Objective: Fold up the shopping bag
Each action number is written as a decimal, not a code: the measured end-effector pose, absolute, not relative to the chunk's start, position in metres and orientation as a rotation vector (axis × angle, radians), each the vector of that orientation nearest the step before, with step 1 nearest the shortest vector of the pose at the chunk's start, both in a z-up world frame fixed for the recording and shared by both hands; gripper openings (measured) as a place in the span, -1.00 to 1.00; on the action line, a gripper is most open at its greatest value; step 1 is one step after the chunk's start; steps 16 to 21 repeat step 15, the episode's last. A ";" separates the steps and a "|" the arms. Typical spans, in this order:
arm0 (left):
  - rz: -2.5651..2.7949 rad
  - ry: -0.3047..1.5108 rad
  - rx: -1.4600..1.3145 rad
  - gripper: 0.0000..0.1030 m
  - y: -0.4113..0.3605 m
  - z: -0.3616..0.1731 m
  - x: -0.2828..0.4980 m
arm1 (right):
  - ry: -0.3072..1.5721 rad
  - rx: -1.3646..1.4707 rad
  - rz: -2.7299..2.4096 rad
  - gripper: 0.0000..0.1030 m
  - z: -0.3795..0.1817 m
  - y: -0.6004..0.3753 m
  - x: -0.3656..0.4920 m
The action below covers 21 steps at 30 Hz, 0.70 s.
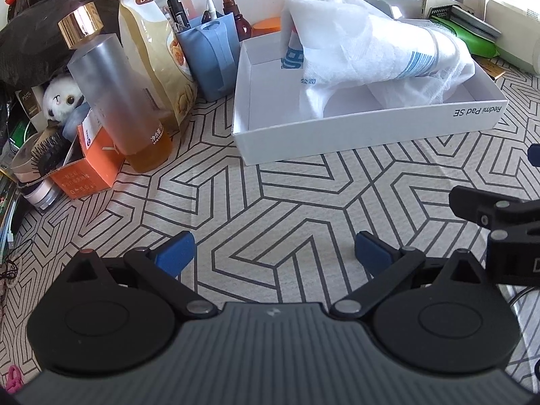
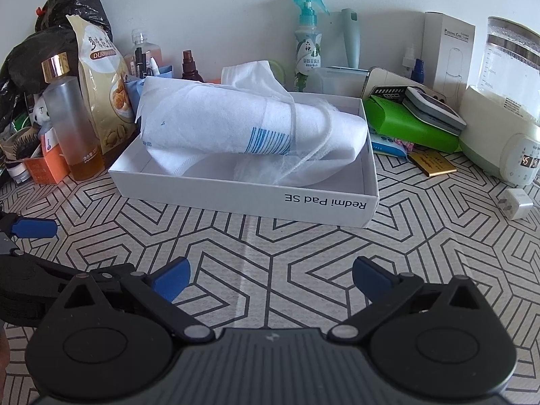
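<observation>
Right wrist view: both tools [image 2: 271,278] [image 1: 275,248] released, shopping bag [image 2: 236,128] bunched, print half-hidden.

Bench [image 2: 303,270] covered in grey geometric-line pattern. White box [image 2: 236,195] sits centre-far. Frosted bottle [image 2: 72,128] and orange carton [image 2: 44,165] left; white plug [image 2: 514,204] and green case [image 2: 411,126] right.

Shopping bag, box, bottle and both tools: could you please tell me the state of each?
Shopping bag: loosely bundled, lying in the box.
White box: open, no lid.
Frosted bottle: upright, gold cap on.
Left tool: open, empty.
Right tool: open, empty.
</observation>
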<state>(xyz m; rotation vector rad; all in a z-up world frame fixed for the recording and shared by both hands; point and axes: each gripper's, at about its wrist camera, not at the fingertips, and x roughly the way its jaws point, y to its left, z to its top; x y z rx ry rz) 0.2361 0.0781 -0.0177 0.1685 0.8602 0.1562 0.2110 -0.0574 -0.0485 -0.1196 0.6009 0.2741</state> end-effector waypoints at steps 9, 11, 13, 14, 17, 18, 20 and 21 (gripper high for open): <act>0.166 0.860 0.175 1.00 0.076 -0.017 0.233 | 0.603 -0.121 0.277 0.99 -0.049 -0.057 0.211; 0.163 0.855 0.176 1.00 0.077 -0.017 0.233 | 0.606 -0.121 0.279 0.99 -0.049 -0.057 0.211; 0.160 0.852 0.169 1.00 0.078 -0.018 0.233 | 0.608 -0.119 0.279 0.99 -0.050 -0.057 0.211; 0.158 0.853 0.165 1.00 0.079 -0.018 0.233 | 0.607 -0.119 0.278 0.99 -0.050 -0.056 0.211; 0.157 0.854 0.161 1.00 0.079 -0.018 0.234 | 0.608 -0.120 0.277 0.99 -0.050 -0.056 0.212; 0.157 0.854 0.161 1.00 0.079 -0.018 0.234 | 0.608 -0.120 0.277 0.99 -0.050 -0.056 0.212; 0.157 0.854 0.161 1.00 0.079 -0.018 0.234 | 0.608 -0.120 0.277 0.99 -0.050 -0.056 0.212; 0.157 0.854 0.161 1.00 0.079 -0.018 0.234 | 0.608 -0.120 0.277 0.99 -0.050 -0.056 0.212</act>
